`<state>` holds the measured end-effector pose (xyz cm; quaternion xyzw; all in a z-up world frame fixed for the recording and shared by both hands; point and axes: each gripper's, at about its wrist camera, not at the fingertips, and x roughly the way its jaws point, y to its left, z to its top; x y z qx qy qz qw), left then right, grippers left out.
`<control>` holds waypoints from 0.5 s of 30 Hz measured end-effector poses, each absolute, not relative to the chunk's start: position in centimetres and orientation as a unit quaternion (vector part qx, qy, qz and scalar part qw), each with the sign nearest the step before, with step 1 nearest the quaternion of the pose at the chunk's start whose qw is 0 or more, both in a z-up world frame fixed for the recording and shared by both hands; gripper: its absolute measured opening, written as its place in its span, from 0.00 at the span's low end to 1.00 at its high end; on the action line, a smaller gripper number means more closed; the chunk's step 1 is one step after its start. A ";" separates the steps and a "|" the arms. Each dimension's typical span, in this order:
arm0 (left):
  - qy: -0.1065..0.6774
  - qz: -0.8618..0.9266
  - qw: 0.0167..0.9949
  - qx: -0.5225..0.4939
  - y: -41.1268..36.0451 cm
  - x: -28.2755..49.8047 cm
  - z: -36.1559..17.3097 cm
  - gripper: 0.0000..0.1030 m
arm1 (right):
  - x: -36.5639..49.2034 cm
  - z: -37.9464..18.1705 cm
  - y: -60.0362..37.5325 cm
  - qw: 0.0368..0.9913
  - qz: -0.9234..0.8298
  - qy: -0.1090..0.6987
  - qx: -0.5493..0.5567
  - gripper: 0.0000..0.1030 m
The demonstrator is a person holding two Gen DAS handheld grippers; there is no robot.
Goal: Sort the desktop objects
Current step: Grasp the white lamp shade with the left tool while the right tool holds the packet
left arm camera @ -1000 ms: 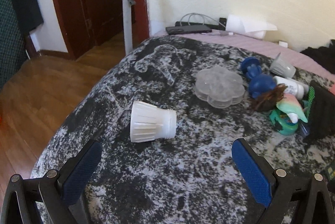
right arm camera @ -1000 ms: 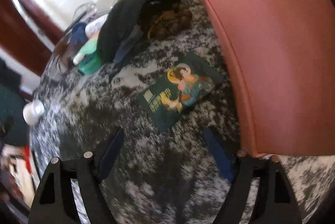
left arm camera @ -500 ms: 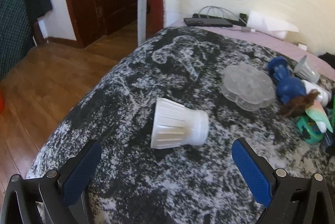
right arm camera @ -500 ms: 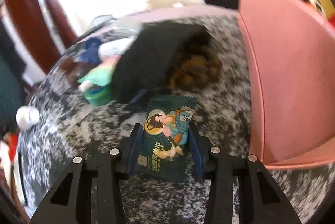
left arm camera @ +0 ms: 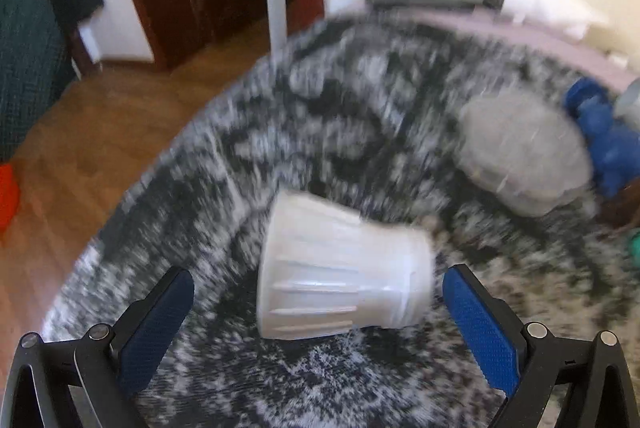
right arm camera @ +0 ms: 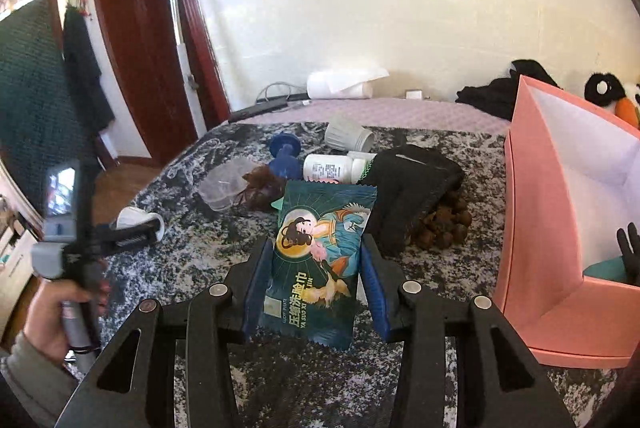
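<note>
Pink box (right arm camera: pixel 560 268) stands open at the right edge of the mottled blanket (right arm camera: pixel 240 244). Right gripper (right arm camera: pixel 316 268) is partly closed, blue pads clamped on both sides of a dark green packet (right arm camera: pixel 320 260), lifted clear of the blanket. Left gripper (left arm camera: pixel 316 304) is wide open, straddling a white ribbed cup (left arm camera: pixel 340 268) lying on its side, pads not touching it.

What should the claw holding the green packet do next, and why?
Probably carry the green packet across to the pink box and let go inside it. The right gripper has its jaws pressed on the packet's sides, lifted clear of the cloth, and the open box stands just to its right with something teal already in it, so it looks like the sorting spot.
</note>
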<state>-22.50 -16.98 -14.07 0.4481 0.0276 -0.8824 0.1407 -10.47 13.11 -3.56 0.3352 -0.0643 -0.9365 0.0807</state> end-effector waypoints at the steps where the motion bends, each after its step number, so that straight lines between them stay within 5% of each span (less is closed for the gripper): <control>1: 0.031 -0.883 0.136 0.447 -17.1 -22.6 -14.4 0.97 | -10.6 -3.6 13.2 0.080 -0.936 -0.066 0.336 0.45; 3: 0.038 -0.889 0.119 0.441 -17.3 -22.5 -14.6 0.60 | -10.7 -3.7 13.5 0.076 -0.937 -0.066 0.334 0.45; 15: -0.030 -0.946 0.040 0.321 -10.8 -16.8 -4.8 0.59 | -9.1 -1.4 14.0 0.072 -0.951 -0.069 0.292 0.45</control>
